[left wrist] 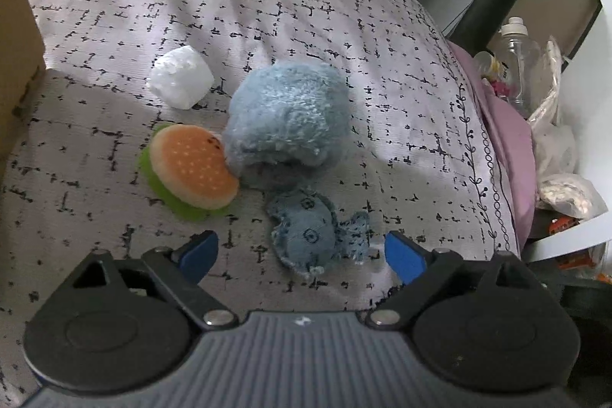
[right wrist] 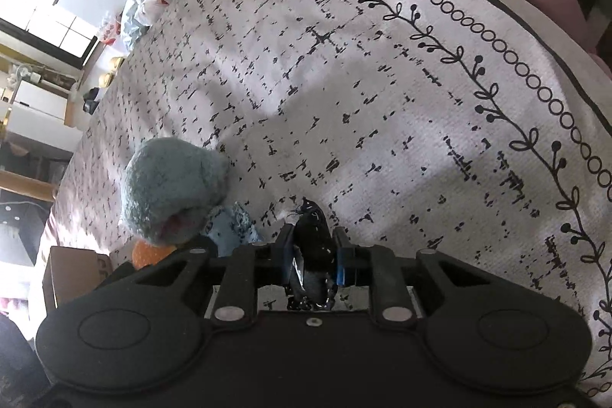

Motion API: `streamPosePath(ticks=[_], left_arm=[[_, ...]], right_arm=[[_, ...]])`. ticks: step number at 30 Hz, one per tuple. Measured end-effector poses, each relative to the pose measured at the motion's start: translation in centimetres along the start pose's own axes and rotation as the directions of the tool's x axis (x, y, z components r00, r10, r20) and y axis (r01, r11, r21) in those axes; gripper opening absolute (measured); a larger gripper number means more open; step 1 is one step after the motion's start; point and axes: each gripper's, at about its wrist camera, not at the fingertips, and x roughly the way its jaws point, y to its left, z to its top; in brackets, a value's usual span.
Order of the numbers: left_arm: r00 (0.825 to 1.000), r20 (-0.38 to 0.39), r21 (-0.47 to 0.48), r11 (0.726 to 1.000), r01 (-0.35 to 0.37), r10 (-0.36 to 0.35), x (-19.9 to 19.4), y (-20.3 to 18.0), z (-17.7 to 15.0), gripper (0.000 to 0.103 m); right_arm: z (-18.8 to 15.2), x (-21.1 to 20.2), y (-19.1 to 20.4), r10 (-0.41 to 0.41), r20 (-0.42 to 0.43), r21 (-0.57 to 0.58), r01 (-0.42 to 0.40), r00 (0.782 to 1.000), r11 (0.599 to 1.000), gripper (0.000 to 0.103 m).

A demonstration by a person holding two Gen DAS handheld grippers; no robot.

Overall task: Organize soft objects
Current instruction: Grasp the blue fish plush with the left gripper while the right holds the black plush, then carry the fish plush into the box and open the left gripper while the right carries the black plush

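On the patterned bed cover [left wrist: 114,6] lie a fluffy blue plush [left wrist: 287,117], a burger plush [left wrist: 191,167], a white soft cube [left wrist: 179,77] and a small denim fish toy [left wrist: 306,236]. My left gripper [left wrist: 302,253] is open just above the denim fish, which lies between its blue fingertips [left wrist: 403,255] without touching them. In the right wrist view my right gripper [right wrist: 312,236] is shut on a small black soft item [right wrist: 310,220] with a chain hanging from it. The blue plush [right wrist: 172,190], part of the burger [right wrist: 151,253] and the denim fish [right wrist: 235,226] sit to its left.
A cardboard box [left wrist: 15,64] stands at the bed's left edge and shows again as the box [right wrist: 72,274]. Beside the bed on the right are a clear plastic bottle [left wrist: 516,64], plastic bags [left wrist: 566,194] and a pink sheet edge [left wrist: 505,140].
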Motion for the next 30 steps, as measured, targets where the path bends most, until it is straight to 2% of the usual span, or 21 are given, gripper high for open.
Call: streamPosePath(ticks=[3, 8, 9, 11, 15, 18, 26, 30], left_arm=[[1.000, -0.029, -0.031, 0.999, -0.011, 0.010, 1.1, 0.0, 0.0, 0.088], [0.999, -0.024, -0.012, 1.000, -0.025, 0.024, 1.8, -0.8, 0.1, 0.087], [0.999, -0.022, -0.015, 0.999, -0.029, 0.029, 1.9, -0.9, 0.1, 0.084], [0.999, -0.020, -0.012, 0.999, -0.049, 0.049, 2.1, -1.2, 0.1, 0.075], [0.998, -0.028, 0.008, 0.998, -0.058, 0.058, 2.2, -1.3, -0.1, 0.036], [0.999, -0.034, -0.018, 0.999, -0.029, 0.029, 1.8, -0.7, -0.1, 0.027], [1.000, 0.002, 0.015, 1.000, 0.004, -0.004, -1.2, -0.6, -0.6, 0.025], [1.000, 0.025, 0.033, 0.999, 0.010, -0.011, -3.5, -0.2, -1.1, 0.025]], right_arm=[[0.2, -0.1, -0.3, -0.005, 0.014, 0.006, 0.005, 1.000, 1.000, 0.021], [0.3, 0.0, -0.4, 0.004, 0.025, 0.002, -0.004, 1.000, 1.000, 0.021], [0.3, 0.0, -0.3, 0.002, 0.029, -0.001, -0.001, 1.000, 1.000, 0.021], [0.4, 0.0, -0.3, -0.002, 0.035, -0.006, 0.002, 0.999, 1.000, 0.021], [0.5, 0.1, -0.4, 0.013, 0.035, -0.003, -0.013, 0.999, 1.000, 0.021], [0.4, 0.1, -0.3, 0.024, 0.039, -0.009, -0.024, 0.999, 1.000, 0.021], [0.0, -0.6, 0.3, 0.074, 0.051, -0.024, -0.073, 0.996, 0.997, 0.021], [-0.5, -1.5, 1.4, 0.110, 0.066, -0.069, -0.106, 0.992, 0.992, 0.021]])
